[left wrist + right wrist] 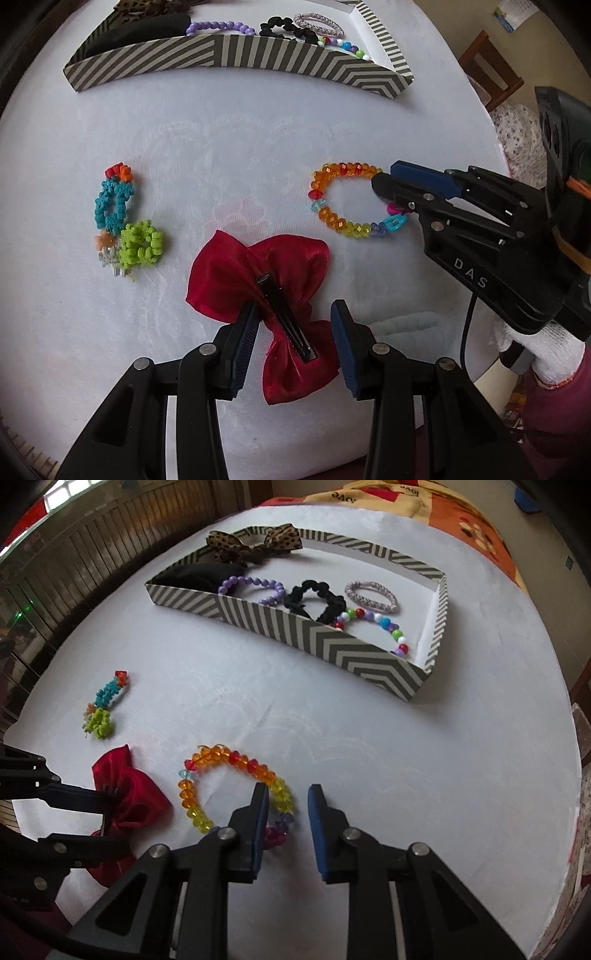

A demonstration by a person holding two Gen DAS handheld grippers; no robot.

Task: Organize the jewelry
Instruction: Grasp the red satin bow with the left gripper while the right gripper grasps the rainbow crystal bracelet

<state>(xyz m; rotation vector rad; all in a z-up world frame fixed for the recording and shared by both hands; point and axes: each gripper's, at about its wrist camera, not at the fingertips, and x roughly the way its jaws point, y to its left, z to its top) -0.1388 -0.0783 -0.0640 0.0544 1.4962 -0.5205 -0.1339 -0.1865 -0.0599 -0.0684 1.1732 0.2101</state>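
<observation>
Both jaws apart: L gripper (295, 312) astride red bow (221, 273), R gripper (286, 788) astride bead bracelet (221, 757), striped box (332, 642) beyond

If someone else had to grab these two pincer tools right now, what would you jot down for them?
Left gripper: open, straddling the red bow clip; not pinched yet.
Right gripper: at the near side of the orange bead bracelet, one finger inside the ring, one outside; whether it grips yet is unclear.
Both pieces lie on the white table, as does the knotted colourful band.
Done: striped box already holds the purple beads, black scrunchie, braided band, mixed beads, leopard bow.
Left: move bow, bracelet and colourful band into the box.
</observation>
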